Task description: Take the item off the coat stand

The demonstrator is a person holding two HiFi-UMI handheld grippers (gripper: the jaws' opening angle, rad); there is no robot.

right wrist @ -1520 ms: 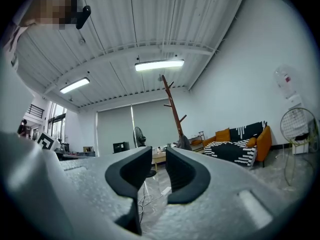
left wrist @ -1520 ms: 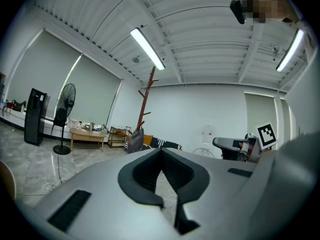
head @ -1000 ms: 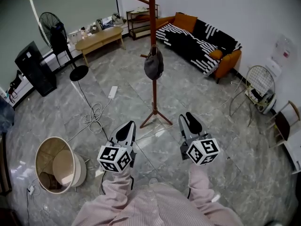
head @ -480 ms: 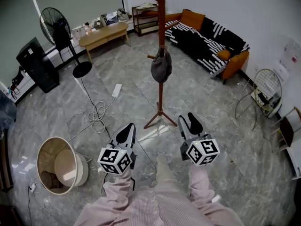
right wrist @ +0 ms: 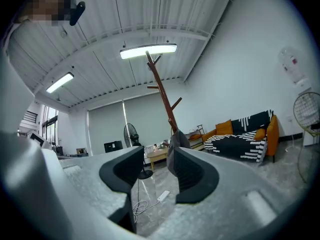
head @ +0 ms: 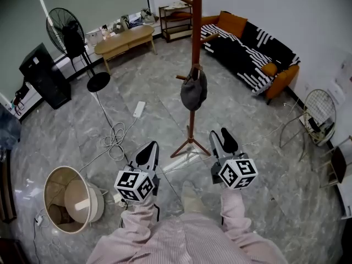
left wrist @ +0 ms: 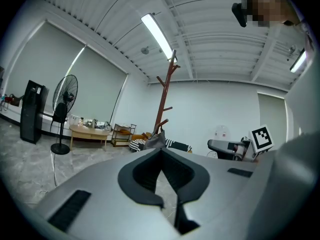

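Far to the left of the stand point(head: 196, 37), a black tower point(head: 43, 76) is set by the wall. A black fan point(head: 66, 34) is stood between it and the stand. Left of the stand and nearer the person, a round pale basket point(head: 71, 199) is seen on the grey floor point(head: 66, 131). Behind the stand and to its left, a wooden table point(head: 124, 40) is placed; the small things spread on it cannot be made out. A white power strip point(head: 139, 109) and a coiled cable point(head: 114, 139) are laid on the floor left of the stand's foot.

The left gripper point(head: 149, 146) is held in front of the stand's foot and to its left, apart from it. Its jaws are pressed together at the tips, and nothing is pinched between them.

The stand is a brown wooden pole, set upright on splayed feet, with pegs angled out from it. The hat point(head: 193, 91), dark grey, is hung from a low peg of the stand and is touched by neither gripper.

The right gripper point(head: 219, 132) is held in front of the stand's foot and to its right, near it. Its jaws are opening; a clear gap is shown between the pads and nothing is held there. In the right gripper view the hat is seen well beyond that gap, on the stand.

Behind the stand and to its right, an orange sofa point(head: 247, 48) is draped with a black-and-white throw. Far to the right of the stand, a round wire guard point(head: 319, 111) is propped near the wall.
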